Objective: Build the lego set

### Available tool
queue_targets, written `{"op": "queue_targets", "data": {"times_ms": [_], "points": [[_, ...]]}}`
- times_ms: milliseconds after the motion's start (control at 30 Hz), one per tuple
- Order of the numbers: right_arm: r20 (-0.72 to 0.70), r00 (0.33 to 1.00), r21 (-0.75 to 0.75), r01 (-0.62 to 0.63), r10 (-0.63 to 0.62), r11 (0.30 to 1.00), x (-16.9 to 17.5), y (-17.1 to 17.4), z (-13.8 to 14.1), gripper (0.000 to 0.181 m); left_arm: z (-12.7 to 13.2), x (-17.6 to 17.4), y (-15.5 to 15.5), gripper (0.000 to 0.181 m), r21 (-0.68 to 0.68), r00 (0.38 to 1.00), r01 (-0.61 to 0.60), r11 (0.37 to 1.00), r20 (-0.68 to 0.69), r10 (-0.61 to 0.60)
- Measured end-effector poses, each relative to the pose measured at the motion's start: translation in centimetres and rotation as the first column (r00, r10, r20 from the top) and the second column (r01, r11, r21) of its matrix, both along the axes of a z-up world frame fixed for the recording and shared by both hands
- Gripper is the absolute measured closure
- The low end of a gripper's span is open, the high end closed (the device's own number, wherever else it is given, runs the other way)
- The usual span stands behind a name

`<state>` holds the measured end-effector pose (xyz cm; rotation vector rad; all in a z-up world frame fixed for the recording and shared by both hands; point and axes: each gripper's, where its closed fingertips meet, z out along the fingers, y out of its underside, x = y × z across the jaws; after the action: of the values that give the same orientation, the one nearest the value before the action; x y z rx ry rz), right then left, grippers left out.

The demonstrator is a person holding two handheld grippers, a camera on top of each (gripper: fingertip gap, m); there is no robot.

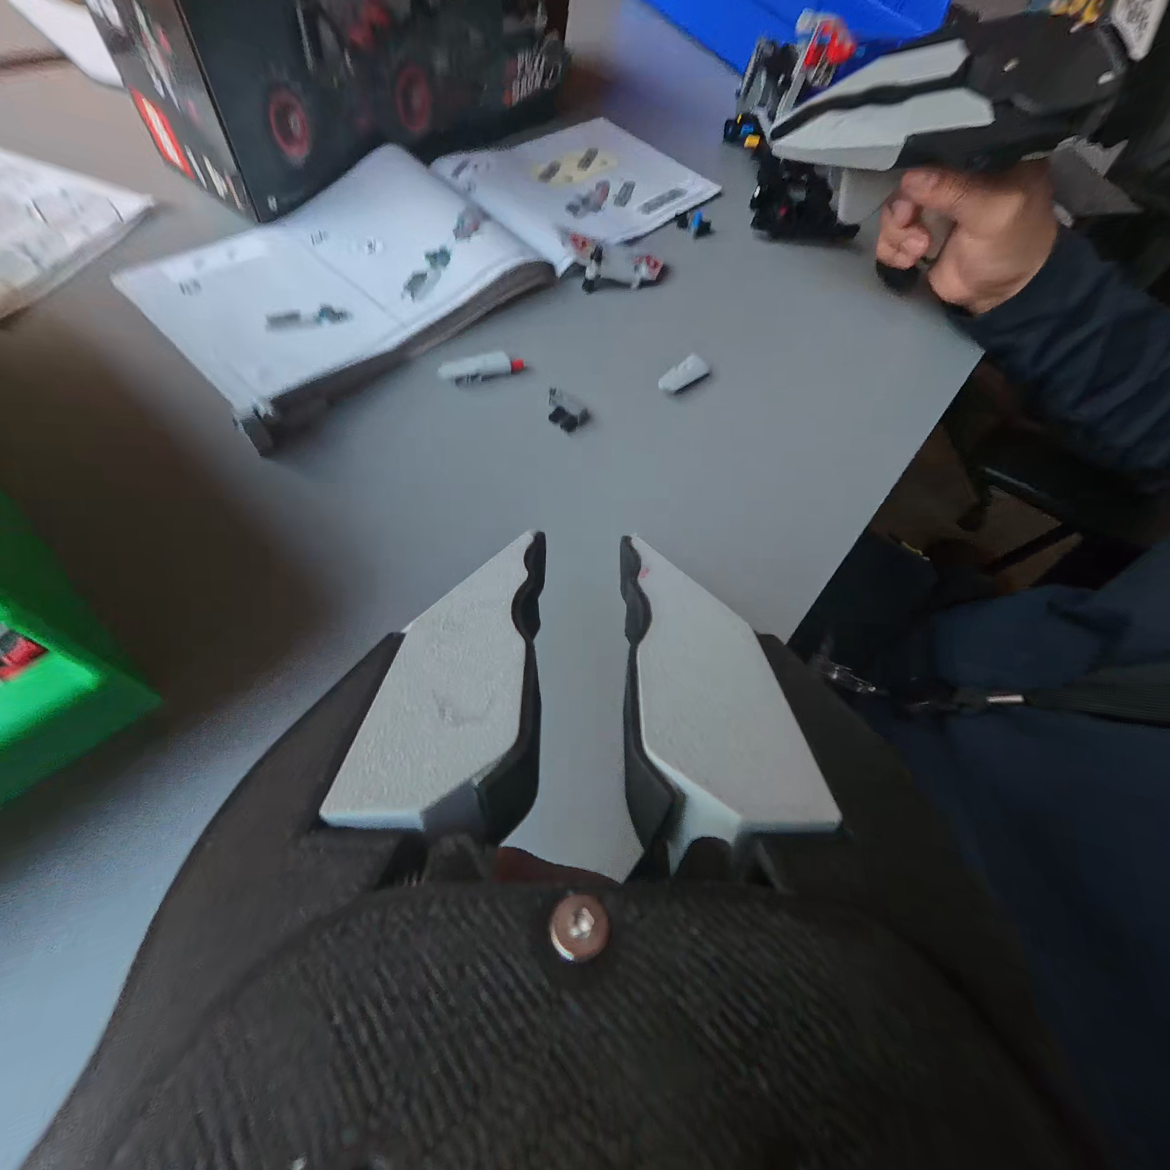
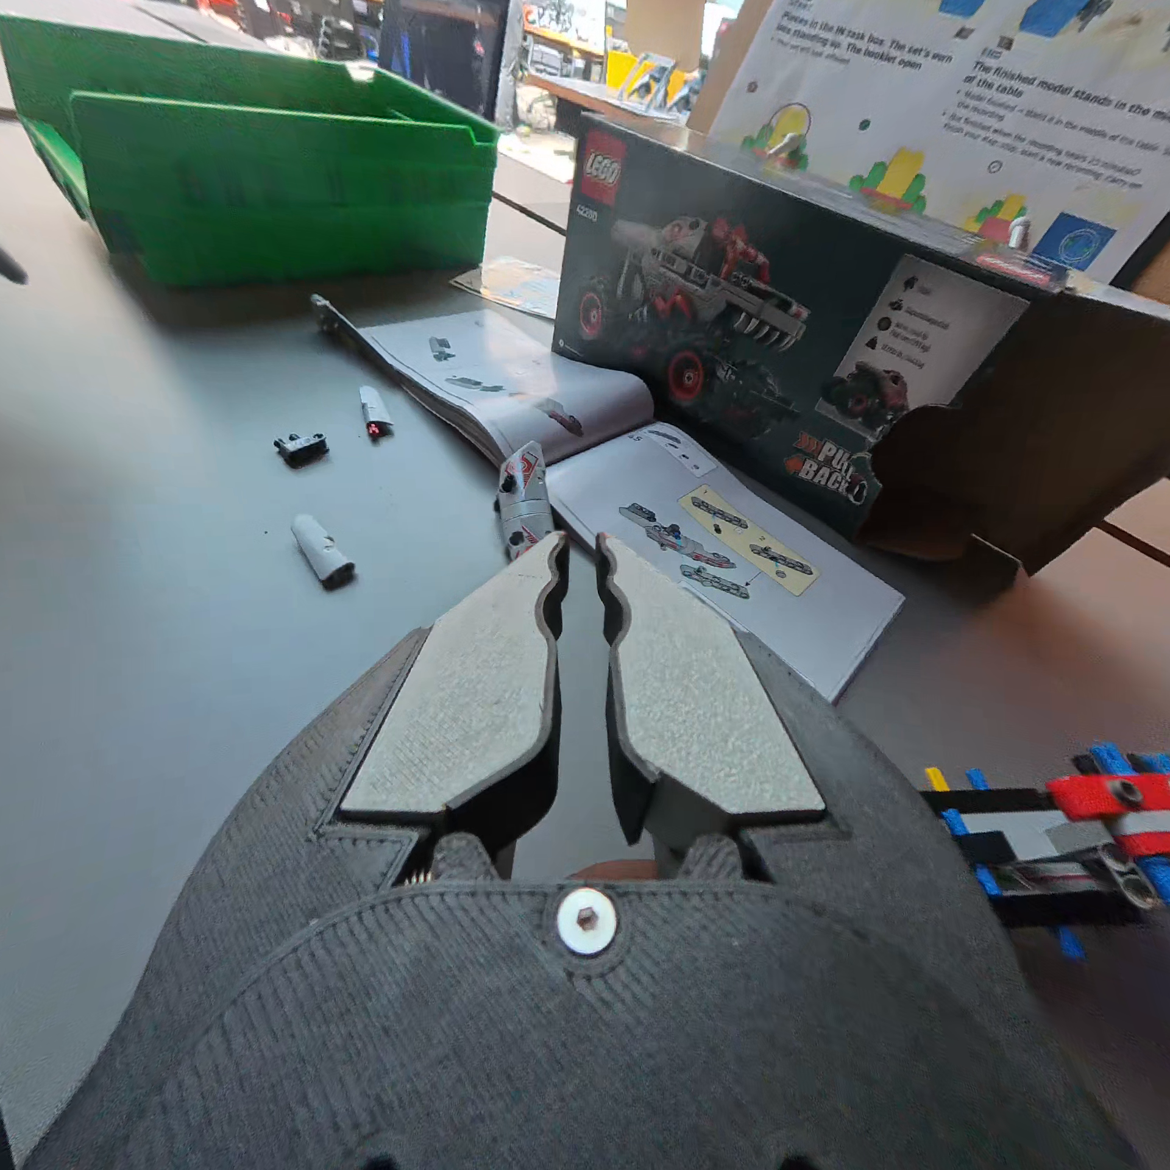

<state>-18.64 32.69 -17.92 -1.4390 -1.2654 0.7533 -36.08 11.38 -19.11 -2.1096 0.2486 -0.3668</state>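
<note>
Both grippers, left [image 1: 582, 538] and right [image 2: 581, 538], hover with fingers slightly parted and empty, between pickups, the printed grey sub-assembly [image 2: 523, 500] just ahead of the right fingers likely next.

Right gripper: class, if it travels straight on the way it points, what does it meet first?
Probably the silver-and-red panel piece just past the right gripper, at the open booklet's edge. Both jaws are slightly apart and empty. Depth is unclear.

Landmark: open booklet [image 2: 633, 468] lying flat on table [image 2: 158, 633]. Set box [image 2: 791, 354] stands right behind it. Bin [image 2: 285, 190] sits beyond its left end. Three loose pieces [image 2: 320, 547] lie left of it, a panel assembly [image 2: 522, 500] touching its near edge, partly built model [image 2: 1076, 829] to its right.
</note>
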Motion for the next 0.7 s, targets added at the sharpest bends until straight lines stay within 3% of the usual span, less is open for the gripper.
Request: {"op": "queue_targets", "data": {"times_ms": [133, 300, 700], "points": [[0.072, 0.997, 0.064, 0.002, -0.006, 0.998, -0.8, -0.5, -1.2, 0.177, -2.6, -0.7, -0.6, 0.158, -0.036, 0.999, -0.047, 0.998, 0.012, 0.048], [0.065, 0.998, 0.111, 0.014, -0.021, 0.994, -0.7, -0.6, -1.1, 0.179, -2.7, -1.9, -0.3, 0.161, 0.035, 0.994, -0.105, 0.994, 0.023, 0.104], [0.049, 0.996, 0.040, 0.077, -0.079, 0.996, -0.3, 0.8, -1.1, 0.176, -1.7, -1.5, -0.8, 0.160, 0.106, 0.996, -0.068, 0.992, 0.062, 0.062]]}}
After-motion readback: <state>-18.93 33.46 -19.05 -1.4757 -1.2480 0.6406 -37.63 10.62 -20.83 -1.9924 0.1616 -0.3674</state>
